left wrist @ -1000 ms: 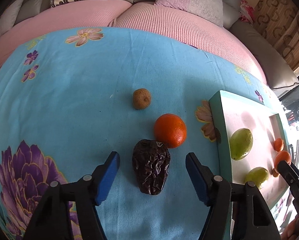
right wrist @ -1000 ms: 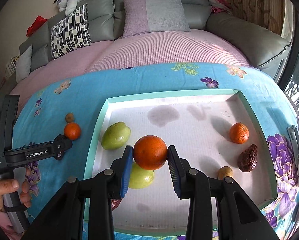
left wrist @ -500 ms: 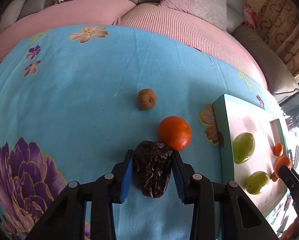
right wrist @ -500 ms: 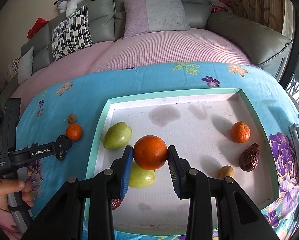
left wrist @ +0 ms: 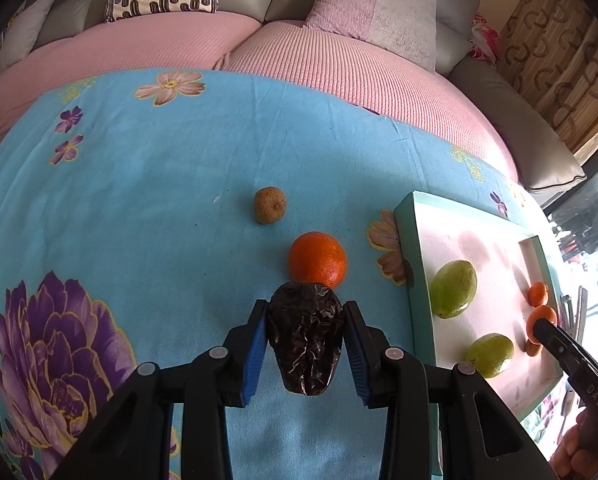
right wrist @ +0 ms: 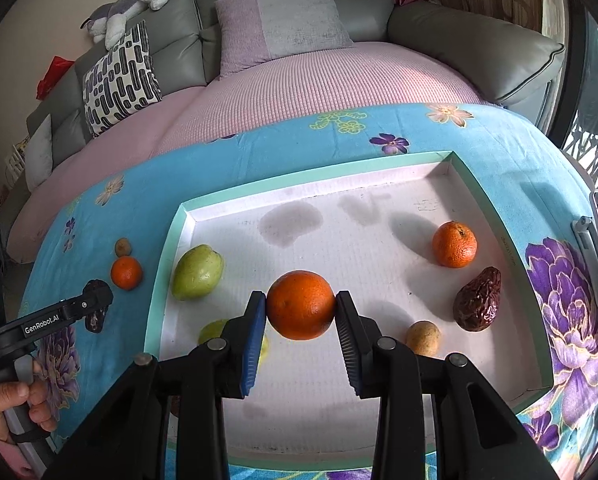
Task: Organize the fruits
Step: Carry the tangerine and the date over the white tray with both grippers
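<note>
Left tool [left wrist: 305, 334] pinching wrinkled dark fruit [left wrist: 305, 340], perhaps a date, right tool [right wrist: 301, 312] clamping orange [right wrist: 301, 305] above tray [right wrist: 171, 248]

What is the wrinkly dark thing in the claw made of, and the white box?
The wrinkly dark thing looks like dried fruit, perhaps a big date: its skin is shiny, brown-black and deeply creased. The box seems to be cardboard or foam board: matte white inside with faint stains, thin straight walls, a mint-green rim. I can't be sure which.
</note>
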Available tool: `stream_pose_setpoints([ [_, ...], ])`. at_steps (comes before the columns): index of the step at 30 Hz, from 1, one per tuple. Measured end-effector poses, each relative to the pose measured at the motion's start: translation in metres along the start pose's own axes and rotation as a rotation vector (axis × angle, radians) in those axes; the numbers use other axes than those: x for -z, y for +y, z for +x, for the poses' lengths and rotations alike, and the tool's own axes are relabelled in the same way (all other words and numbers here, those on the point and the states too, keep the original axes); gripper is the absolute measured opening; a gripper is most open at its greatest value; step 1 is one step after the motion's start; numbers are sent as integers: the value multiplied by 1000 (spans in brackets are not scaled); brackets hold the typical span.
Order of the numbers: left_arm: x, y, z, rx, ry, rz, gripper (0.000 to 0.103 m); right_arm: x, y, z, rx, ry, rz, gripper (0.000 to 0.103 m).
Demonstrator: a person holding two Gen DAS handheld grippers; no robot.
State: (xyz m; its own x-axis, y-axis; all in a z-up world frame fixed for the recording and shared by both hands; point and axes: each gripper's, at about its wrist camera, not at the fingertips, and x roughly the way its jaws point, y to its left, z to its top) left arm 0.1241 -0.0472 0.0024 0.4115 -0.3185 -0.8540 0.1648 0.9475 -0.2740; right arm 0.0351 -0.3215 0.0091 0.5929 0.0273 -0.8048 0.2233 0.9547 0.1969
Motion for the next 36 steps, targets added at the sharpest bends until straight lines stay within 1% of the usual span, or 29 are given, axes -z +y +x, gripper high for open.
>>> stream_pose_setpoints([
  [6,4,-21,-10,37,-24,47,39,0,-28,2,60,9,56,37],
  [11,7,-52,-12,80,-26,109,39,-4,-43,1,66,-18,81,37],
  [19,18,-105,2,135,26,217,39,-10,-52,16,55,-17,99,37],
  [25,23,-119,28,119,90,233,39,-13,-54,22,46,-20,91,37],
  [36,20,-119,39,89,83,215,39,-10,-56,36,62,23,92,37],
])
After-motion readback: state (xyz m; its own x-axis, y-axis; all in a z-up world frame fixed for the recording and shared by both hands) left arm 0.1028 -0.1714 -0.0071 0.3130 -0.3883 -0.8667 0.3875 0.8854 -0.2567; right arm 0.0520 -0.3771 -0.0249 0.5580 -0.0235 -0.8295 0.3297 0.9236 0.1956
